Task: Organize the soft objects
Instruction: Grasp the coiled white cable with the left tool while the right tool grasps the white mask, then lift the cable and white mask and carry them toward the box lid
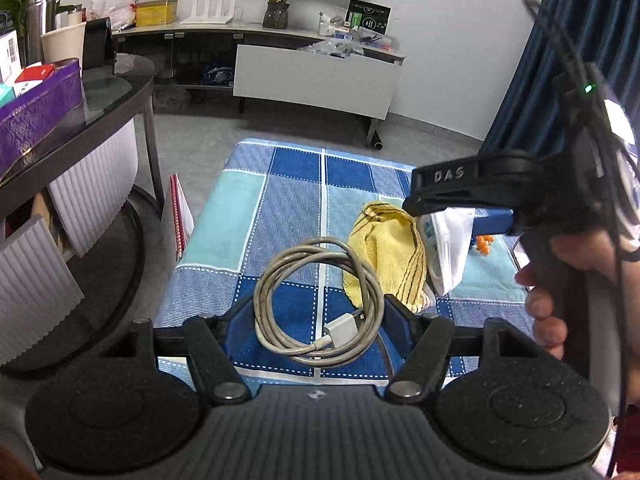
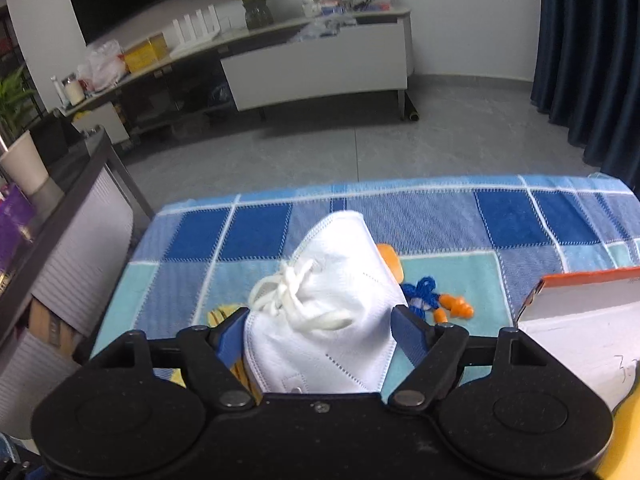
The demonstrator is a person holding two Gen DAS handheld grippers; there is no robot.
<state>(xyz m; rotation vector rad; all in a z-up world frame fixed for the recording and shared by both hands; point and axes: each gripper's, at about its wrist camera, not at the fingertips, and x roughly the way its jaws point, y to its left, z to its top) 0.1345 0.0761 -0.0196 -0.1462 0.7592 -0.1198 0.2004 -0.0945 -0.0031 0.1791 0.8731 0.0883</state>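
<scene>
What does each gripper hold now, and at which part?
The right gripper holds the white folded face mask by its lower side edges. The left gripper holds nothing; its jaws are open.

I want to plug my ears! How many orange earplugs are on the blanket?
2 show: both orange earplugs lie side by side on the checked blanket, just right of the white face mask, on a blue cord. The mask could hide more.
</scene>
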